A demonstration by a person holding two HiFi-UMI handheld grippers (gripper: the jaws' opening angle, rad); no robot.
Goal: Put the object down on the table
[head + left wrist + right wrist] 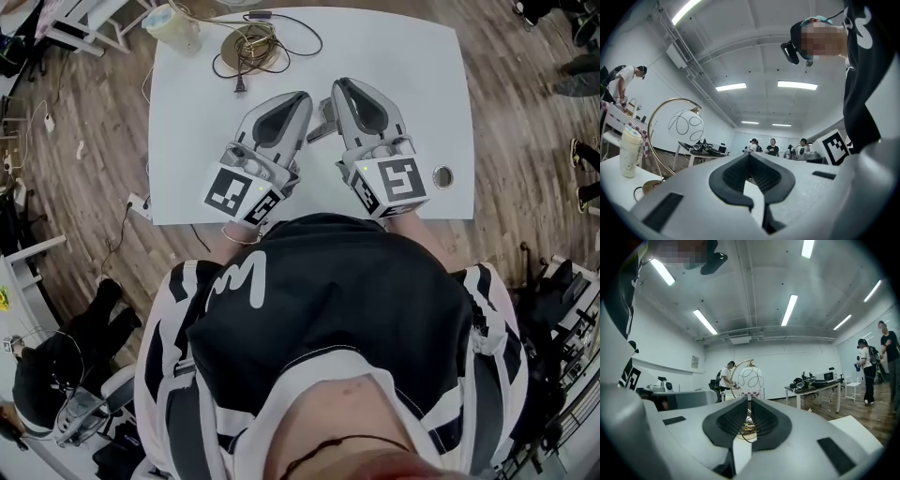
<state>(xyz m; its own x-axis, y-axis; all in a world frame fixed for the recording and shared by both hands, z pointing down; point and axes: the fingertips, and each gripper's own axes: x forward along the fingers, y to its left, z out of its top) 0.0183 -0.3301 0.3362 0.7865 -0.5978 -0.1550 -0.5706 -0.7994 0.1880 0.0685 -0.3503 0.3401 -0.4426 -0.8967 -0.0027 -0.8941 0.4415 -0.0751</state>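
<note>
Black shirt [328, 281], black-white striped sleeves [178, 319]; grey left tongs [302, 97], right tongs [339, 86].

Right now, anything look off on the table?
Nothing is spilled or damaged. The cord loops loosely over the lamp base, and its plug lies unplugged on the table. The cup sits right at the far left corner. The left gripper and right gripper rest shut, holding nothing.

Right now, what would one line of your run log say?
left gripper: shut, empty | right gripper: shut, empty | both: near edge of table | lamp, cup: far edge
</note>
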